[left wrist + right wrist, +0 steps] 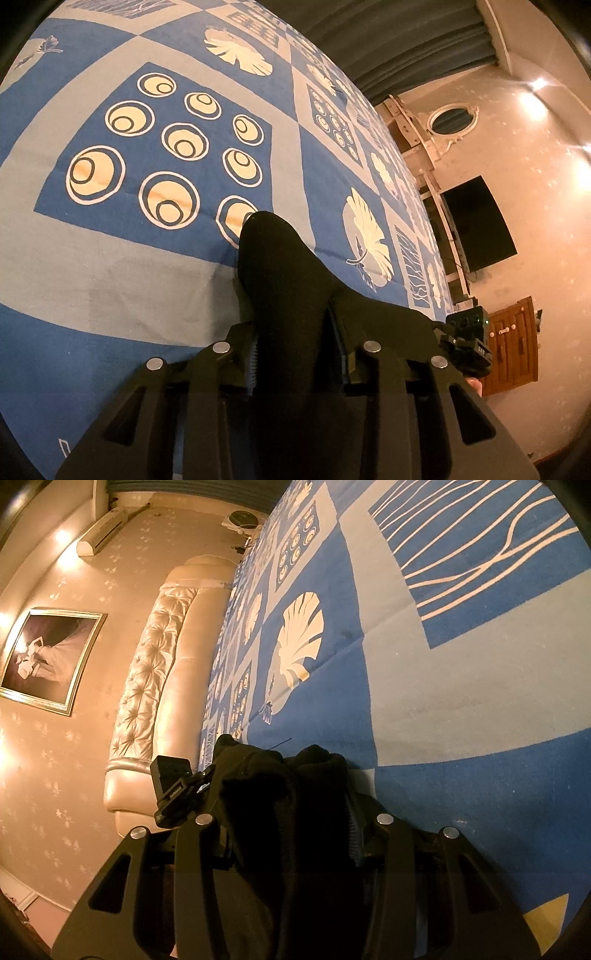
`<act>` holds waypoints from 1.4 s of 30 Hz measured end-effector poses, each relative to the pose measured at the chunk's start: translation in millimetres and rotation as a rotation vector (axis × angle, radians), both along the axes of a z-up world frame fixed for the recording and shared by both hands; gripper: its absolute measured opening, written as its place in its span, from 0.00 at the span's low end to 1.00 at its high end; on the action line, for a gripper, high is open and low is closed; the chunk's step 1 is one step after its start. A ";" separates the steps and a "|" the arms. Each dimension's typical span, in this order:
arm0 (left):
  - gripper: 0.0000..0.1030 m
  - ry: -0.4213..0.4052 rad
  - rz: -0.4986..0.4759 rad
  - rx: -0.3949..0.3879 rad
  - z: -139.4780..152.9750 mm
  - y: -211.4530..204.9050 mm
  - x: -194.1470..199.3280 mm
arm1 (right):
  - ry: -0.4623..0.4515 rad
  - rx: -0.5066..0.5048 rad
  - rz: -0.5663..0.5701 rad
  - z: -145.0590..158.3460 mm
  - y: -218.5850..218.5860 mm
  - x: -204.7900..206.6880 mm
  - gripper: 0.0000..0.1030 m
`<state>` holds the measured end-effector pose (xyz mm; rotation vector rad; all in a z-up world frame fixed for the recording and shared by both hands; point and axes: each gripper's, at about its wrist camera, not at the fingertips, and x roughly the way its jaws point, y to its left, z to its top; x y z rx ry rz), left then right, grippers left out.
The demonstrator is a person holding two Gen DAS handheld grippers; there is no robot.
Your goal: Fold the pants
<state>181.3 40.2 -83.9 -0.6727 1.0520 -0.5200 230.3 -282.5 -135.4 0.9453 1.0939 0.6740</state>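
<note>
The black pants (284,280) bunch between the fingers of my left gripper (295,339), which is shut on them just above the blue patterned bedspread (110,258). In the right wrist view, my right gripper (291,812) is shut on another bunch of the black pants (280,794) above the same bedspread (461,709). Each gripper shows in the other's view: the right one (467,347) at the left view's right edge, the left one (173,790) at the right view's left. The rest of the pants is hidden below the grippers.
The bedspread covers a wide bed. A tufted cream headboard (155,686) and a framed picture (48,657) stand on one side. A dark TV (480,225), a wooden cabinet (511,347) and grey curtains (406,40) are on the other side.
</note>
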 end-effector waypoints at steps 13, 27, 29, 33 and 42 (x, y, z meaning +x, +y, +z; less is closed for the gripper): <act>0.58 0.003 -0.005 -0.120 0.7 9.2 -51.6 | 0.000 0.087 -0.062 9.7 -0.1 -21.1 0.62; 0.66 0.030 -0.034 -0.145 -1.6 -4.9 -129.2 | -0.027 0.055 -0.015 12.6 19.6 -99.1 0.74; 0.69 0.003 -0.030 -0.108 1.9 -13.1 -132.0 | -0.018 0.038 -0.006 14.4 27.6 -97.2 0.74; 0.70 0.015 -0.009 -0.123 1.1 -20.5 -127.2 | 0.010 -0.052 0.016 12.5 41.9 -97.9 0.50; 0.45 0.011 0.004 -0.060 6.5 -15.8 -131.8 | 0.014 0.042 -0.040 6.1 45.3 -111.8 0.35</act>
